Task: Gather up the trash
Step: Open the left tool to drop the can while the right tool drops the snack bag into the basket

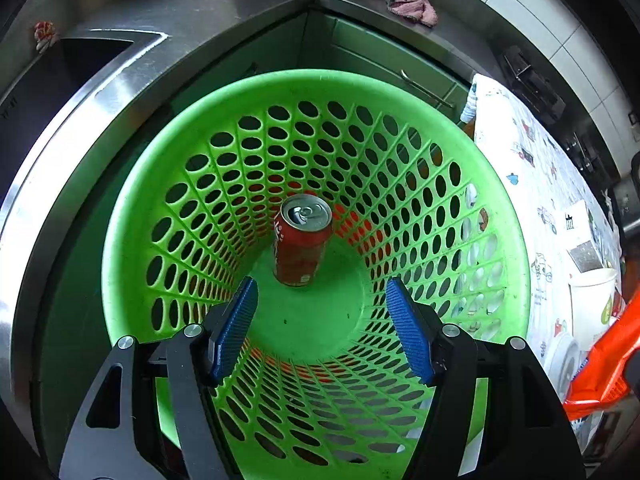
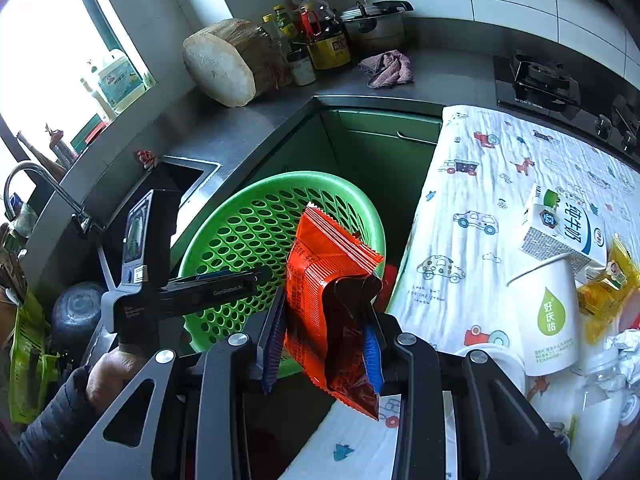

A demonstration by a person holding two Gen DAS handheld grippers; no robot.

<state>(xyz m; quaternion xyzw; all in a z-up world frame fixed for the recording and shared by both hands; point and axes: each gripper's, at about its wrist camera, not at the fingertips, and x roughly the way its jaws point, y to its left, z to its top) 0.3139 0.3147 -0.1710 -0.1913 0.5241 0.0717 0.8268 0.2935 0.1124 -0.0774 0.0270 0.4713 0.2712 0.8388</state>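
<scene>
Right tool [image 2: 326, 344] clamped on orange wrapper [image 2: 324, 280], near green basket [image 2: 224, 236] rim. Left tool [image 1: 320, 328] apart, empty, over soda can [image 1: 302, 240] inside. Early release risks wrapper missing basket, hitting left tool.

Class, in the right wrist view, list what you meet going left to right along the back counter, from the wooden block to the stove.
Wooden chopping block → cluster of bottles → metal pot → pink rag → stove burner.
</scene>
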